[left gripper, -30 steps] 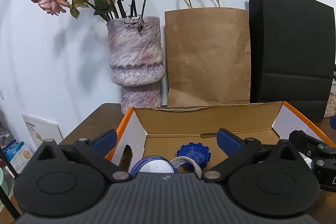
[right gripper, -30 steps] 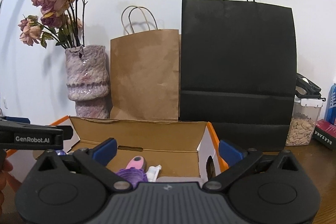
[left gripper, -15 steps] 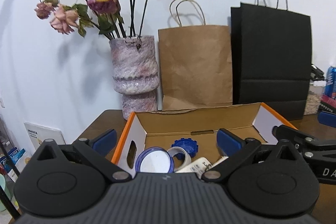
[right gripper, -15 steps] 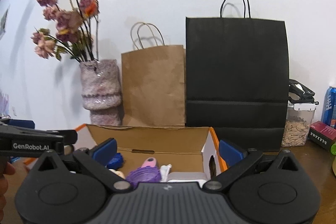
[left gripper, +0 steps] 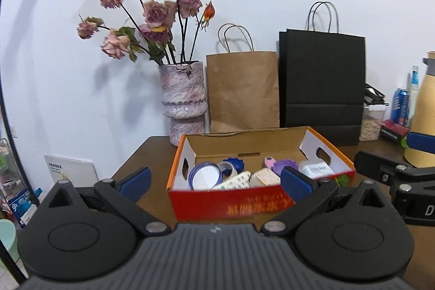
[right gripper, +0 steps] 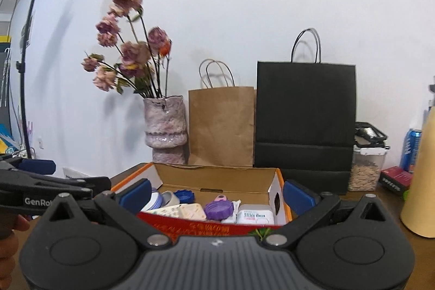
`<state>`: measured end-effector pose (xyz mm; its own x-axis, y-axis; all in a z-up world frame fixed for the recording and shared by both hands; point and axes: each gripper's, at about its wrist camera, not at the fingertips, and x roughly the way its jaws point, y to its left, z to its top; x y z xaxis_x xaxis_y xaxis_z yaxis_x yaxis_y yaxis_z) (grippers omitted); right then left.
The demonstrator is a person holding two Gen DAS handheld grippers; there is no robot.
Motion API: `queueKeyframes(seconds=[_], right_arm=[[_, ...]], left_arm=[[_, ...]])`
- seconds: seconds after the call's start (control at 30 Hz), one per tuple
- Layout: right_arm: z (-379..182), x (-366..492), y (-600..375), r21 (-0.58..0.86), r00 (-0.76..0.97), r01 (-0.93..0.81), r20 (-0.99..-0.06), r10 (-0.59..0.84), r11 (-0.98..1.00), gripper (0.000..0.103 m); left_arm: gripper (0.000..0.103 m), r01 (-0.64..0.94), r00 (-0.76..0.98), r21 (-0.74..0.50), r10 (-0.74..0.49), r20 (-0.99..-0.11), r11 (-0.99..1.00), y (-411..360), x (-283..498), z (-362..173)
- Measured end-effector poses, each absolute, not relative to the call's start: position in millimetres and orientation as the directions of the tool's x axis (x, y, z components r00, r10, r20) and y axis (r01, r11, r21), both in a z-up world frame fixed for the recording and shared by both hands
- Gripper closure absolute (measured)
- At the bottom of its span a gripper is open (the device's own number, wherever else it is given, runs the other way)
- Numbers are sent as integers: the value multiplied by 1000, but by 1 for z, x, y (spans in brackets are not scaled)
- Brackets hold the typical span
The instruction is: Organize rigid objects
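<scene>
A cardboard box [left gripper: 231, 205] with a red front and orange rim sits on the brown table. In it lie a blue-rimmed round lid [left gripper: 204, 177], a tape roll [left gripper: 227, 167], a blue cap [left gripper: 233, 162], a purple cap [right gripper: 218, 209], a pink item [right gripper: 221, 199], a blister pack [right gripper: 185, 211] and a small white box [right gripper: 254, 214]. My left gripper [left gripper: 216, 181] hangs open in front of the box, holding nothing. My right gripper [right gripper: 217, 195] is open too, level with the box's near wall [right gripper: 212, 228], also holding nothing.
Behind the box stand a vase of dried roses [left gripper: 185, 99], a brown paper bag [left gripper: 242, 91] and a black bag [left gripper: 323, 83]. At the right are a clear jar of grain [right gripper: 367, 167], a blue can [right gripper: 410, 148] and a tan jug [left gripper: 424, 113]. A lamp stand [right gripper: 24, 72] rises at the left.
Both grippers have drawn back and risen away from the box. Its red front wall and all its contents now show. Both stay open.
</scene>
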<state>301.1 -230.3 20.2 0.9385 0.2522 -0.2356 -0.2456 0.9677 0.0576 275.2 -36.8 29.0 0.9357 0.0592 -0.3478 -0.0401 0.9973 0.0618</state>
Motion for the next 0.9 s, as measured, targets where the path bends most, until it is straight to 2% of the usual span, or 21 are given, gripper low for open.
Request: queueKeyframes(seconds=[0.5, 0.9], right_arm=[[44, 137, -237, 59, 945, -245, -209, 252, 968, 0], [50, 41, -218, 46, 952, -240, -185, 245, 970, 0]], left_arm=[[0, -49, 950, 46, 61, -307, 998, -23, 119, 51], [0, -54, 951, 32, 61, -304, 998, -9, 34, 49]])
